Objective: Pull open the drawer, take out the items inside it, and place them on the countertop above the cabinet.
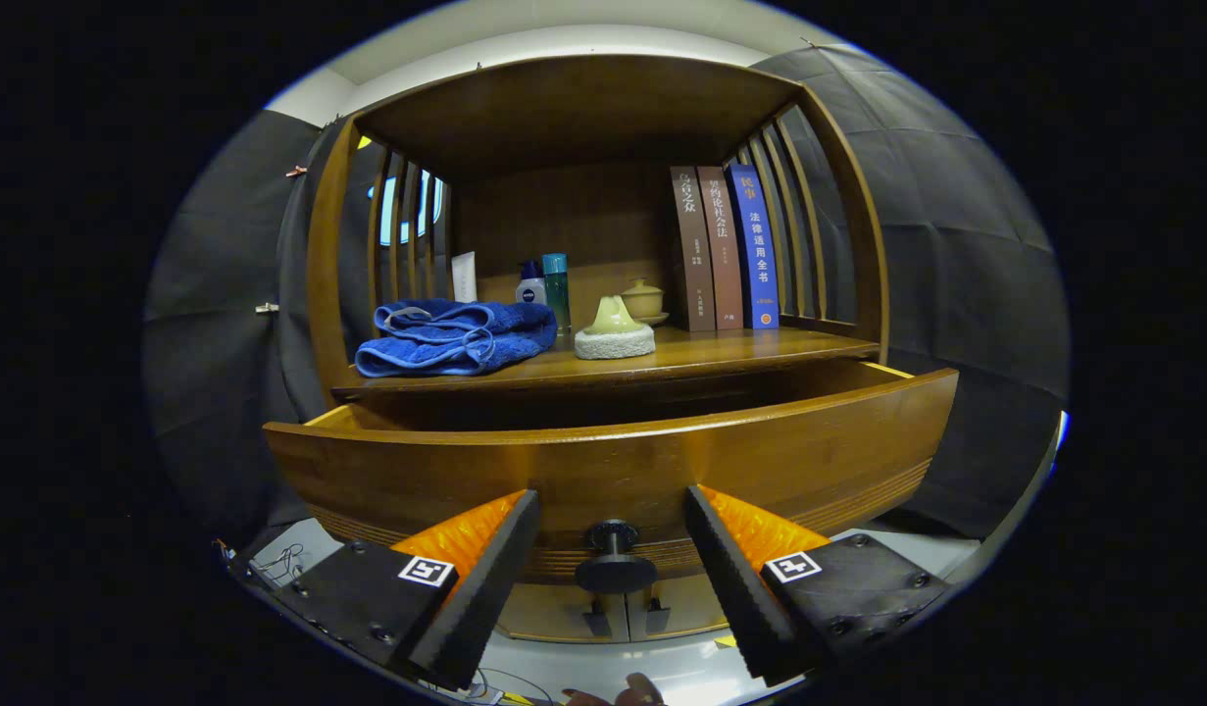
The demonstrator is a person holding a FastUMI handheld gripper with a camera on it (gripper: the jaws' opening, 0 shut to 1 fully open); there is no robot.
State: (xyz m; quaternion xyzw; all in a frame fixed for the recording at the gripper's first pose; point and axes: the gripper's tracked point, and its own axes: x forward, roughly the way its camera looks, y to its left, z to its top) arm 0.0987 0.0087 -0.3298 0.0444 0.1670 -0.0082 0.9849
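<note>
Tongs (613, 510) spread astride drawer knob (615, 561)

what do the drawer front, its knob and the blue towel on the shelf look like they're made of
Drawer front: wood, apparently varnished, with visible grain and glossy highlights.
Knob, between the open gripper fingers: dark, smooth, probably metal, though that is unclear.
Blue towel: soft terry-like cloth, folded, with a fuzzy surface.

Three books (725, 247), two bottles (545, 284), one towel (454, 336), one drawer (613, 469)
</note>
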